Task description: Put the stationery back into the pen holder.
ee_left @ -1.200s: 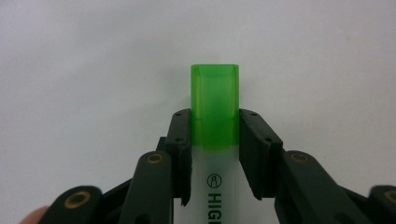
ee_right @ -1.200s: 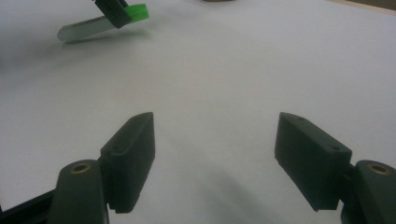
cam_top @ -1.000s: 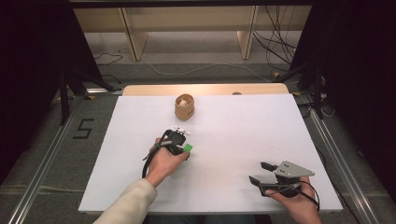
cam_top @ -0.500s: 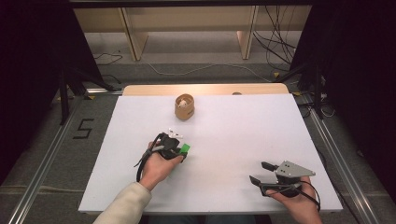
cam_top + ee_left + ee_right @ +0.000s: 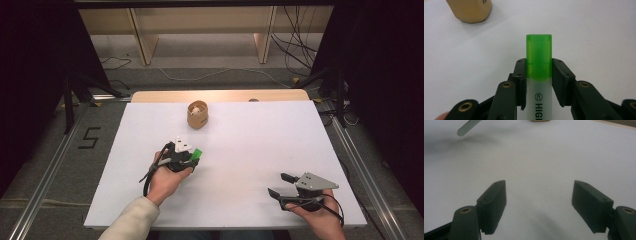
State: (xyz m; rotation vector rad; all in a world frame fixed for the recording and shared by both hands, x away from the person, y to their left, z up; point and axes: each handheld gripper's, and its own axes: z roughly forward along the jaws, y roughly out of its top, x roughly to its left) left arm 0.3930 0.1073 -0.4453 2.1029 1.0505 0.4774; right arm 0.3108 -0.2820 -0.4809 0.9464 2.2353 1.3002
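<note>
At the white tabletop (image 5: pixel 250 150), my left tool (image 5: pixel 192 159) is clamped on a green-capped highlighter (image 5: pixel 539 62), both pads pressed to its sides just where the cap meets the pale barrel. The high view shows the pen carried left of the tabletop's middle, cap end poking out toward the small tan holder cup (image 5: pixel 197 115) that stands well apart near the far edge. My right tool (image 5: pixel 280 185) rests at the near right corner with its jaws spread and nothing between them. By my reading, the pickup is done and the carry is under way; what remains is to bring the highlighter over the cup, tip it upright and drop it in. Whatever pale item already sits in the cup is too small to identify.
</note>
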